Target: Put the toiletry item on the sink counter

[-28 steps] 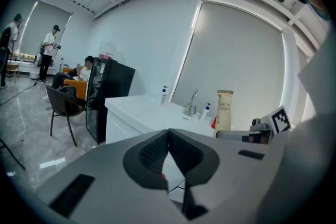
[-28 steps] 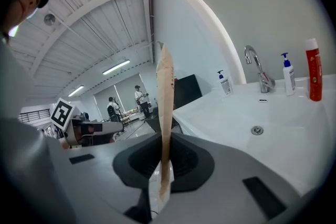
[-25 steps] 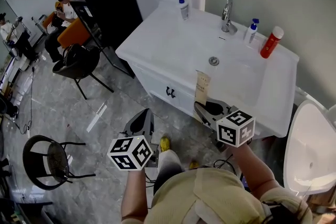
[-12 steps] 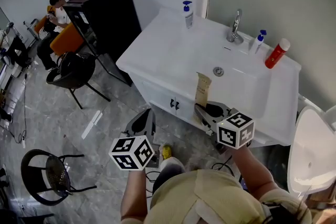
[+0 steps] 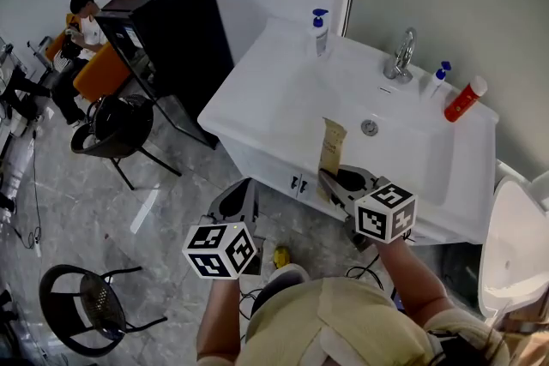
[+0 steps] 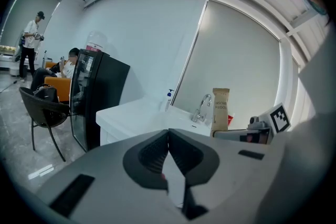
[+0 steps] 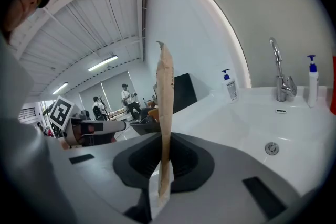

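Clamping a toothbrush box (image 5: 331, 143), the right hand-held gripper (image 5: 336, 183) hovers near the worktop (image 5: 266, 94). The left hand-held gripper (image 5: 235, 203) is closed, empty.

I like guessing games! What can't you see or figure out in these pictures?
Inside the brown packet: closed; the right gripper view shows only its thin edge.
Packet's lower end: head view, hidden by the right tool gripping it.
Print on the pump bottle and red bottle: head view, too small.
The white fixture: head view, cut off by the right edge.
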Tool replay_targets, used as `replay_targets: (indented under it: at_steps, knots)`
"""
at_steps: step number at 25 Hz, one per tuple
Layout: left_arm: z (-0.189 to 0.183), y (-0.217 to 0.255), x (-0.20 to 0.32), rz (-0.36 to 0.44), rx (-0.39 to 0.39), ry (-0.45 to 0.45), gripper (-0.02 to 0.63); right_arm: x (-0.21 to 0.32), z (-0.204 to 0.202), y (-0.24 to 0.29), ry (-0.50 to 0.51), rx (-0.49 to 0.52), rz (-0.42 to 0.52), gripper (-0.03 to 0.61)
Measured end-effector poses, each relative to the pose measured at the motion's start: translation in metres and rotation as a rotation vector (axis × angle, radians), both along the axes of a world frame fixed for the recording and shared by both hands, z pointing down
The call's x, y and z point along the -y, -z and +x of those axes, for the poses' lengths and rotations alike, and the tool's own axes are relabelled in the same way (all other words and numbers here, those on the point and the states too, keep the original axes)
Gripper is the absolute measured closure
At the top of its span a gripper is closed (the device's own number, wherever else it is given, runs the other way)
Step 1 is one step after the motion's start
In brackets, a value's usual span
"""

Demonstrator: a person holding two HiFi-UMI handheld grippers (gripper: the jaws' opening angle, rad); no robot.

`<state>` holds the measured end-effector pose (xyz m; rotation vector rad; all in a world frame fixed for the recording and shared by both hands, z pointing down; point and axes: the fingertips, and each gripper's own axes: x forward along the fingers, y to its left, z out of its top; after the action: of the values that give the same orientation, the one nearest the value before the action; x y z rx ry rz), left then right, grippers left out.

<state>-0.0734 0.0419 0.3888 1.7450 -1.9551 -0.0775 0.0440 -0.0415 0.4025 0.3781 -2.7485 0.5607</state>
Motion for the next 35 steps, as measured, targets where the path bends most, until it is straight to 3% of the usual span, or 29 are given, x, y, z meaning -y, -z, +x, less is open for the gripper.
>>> replay_targets:
  at_steps: [10,17,35]
  knots:
    - [-0.062,-0.003,0.013,-0.009,0.012,-0.033,0.575,0.016,-0.059,-0.002,-0.04,-0.012,0.003,0.532]
    - [-0.093,-0.005,0.018,-0.012,0.005,-0.042,0.575,0.025,-0.079,-0.001,-0.075,-0.029,0.012,0.532]
    - [-0.094,0.005,0.077,0.021,0.02,-0.049,0.575,0.078,-0.099,0.004,-0.045,0.004,0.033,0.532]
